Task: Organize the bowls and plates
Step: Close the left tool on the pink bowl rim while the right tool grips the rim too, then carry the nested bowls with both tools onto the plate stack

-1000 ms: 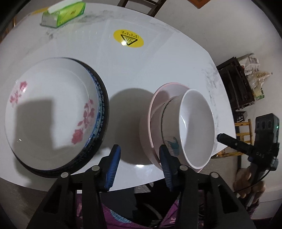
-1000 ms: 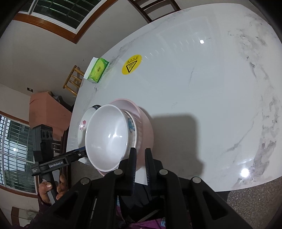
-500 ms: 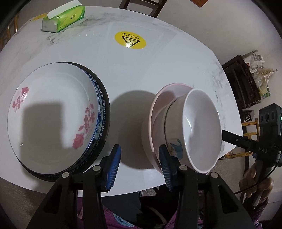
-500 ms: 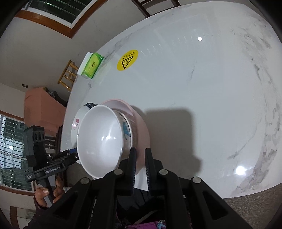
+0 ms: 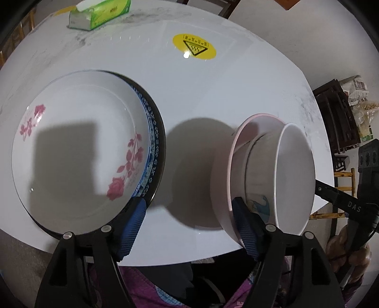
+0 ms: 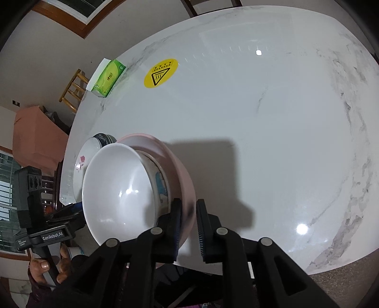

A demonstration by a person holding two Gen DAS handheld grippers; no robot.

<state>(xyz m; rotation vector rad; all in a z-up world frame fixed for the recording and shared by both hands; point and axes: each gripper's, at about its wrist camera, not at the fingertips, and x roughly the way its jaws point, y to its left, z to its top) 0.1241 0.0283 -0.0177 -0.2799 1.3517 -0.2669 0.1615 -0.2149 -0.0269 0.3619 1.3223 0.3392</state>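
A stack of bowls is held tilted above the table's near edge: a white bowl inside a patterned bowl inside a pink bowl. My right gripper is shut on the pink bowl's rim. The white bowl shows in the right wrist view too. My left gripper is open and empty, between the bowl stack and a stack of plates. The top plate is white with pink roses, over a blue-rimmed plate.
A white marble table carries a yellow warning sticker and a green tissue box at the far side. Chairs and a dark shelf stand around the table.
The bowl stack has tilted further onto its side and shifted slightly towards the near edge. The left gripper has moved closer to the plates and stayed open.
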